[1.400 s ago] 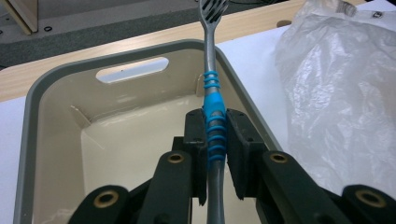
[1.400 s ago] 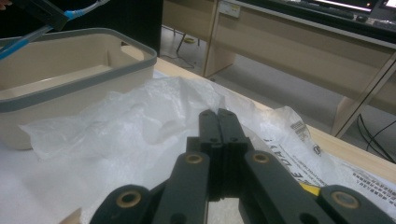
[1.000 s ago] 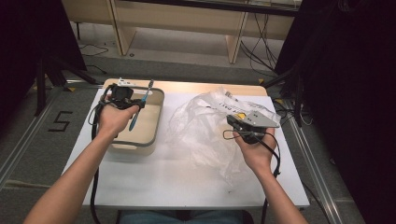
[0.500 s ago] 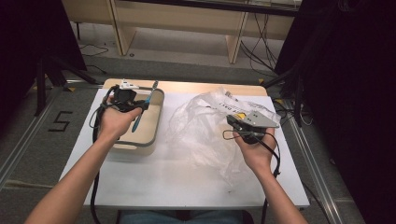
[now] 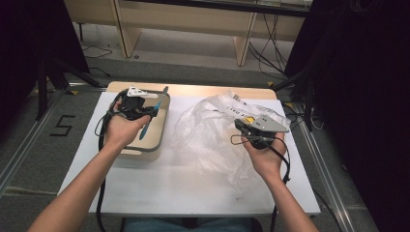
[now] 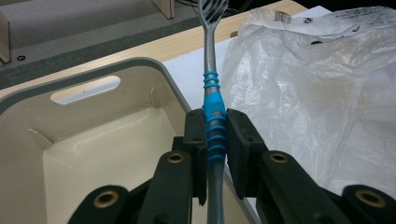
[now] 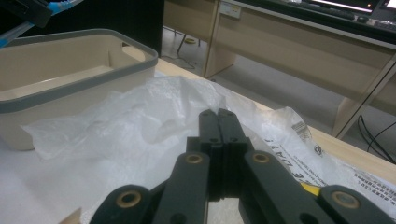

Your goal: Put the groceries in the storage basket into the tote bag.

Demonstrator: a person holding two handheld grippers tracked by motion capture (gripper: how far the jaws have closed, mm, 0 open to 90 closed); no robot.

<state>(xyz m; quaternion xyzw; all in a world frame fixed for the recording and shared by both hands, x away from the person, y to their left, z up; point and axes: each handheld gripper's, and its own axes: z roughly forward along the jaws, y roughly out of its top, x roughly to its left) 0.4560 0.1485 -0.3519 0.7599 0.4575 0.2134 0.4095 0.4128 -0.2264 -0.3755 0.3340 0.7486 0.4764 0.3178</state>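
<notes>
Toothbrush (image 6: 214, 109) sits clamped in the left gripper (image 6: 215, 135), upper centre of the left gripper view: jaws closed tight on the blue ribbed grip section, grey neck and bristle head pointing up and away, tail of the handle running down between the jaws. In the high view the toothbrush (image 5: 151, 117) hangs left of centre over the right-hand rim of the beige bin (image 5: 162, 140), blue end down, held by the left gripper (image 5: 137, 104). Bin (image 6: 88, 140) interior looks empty in the left gripper view; the brush rides above its near corner, not yet inside. Plastic bag (image 5: 212, 135) lies crumpled mid-table, just right of the bin, printed label toward the upper right. Right gripper (image 5: 256, 126) rests at the bag's right edge; in the right gripper view its jaws (image 7: 218, 126) are fully closed together, and I can't tell whether any film is pinched between them. White table (image 5: 159, 188) otherwise bare in the lower frame. Read: brush is out of the bag and picked, transfer roughly half done. Left: lower into the bin, release, clear the hand.
</notes>
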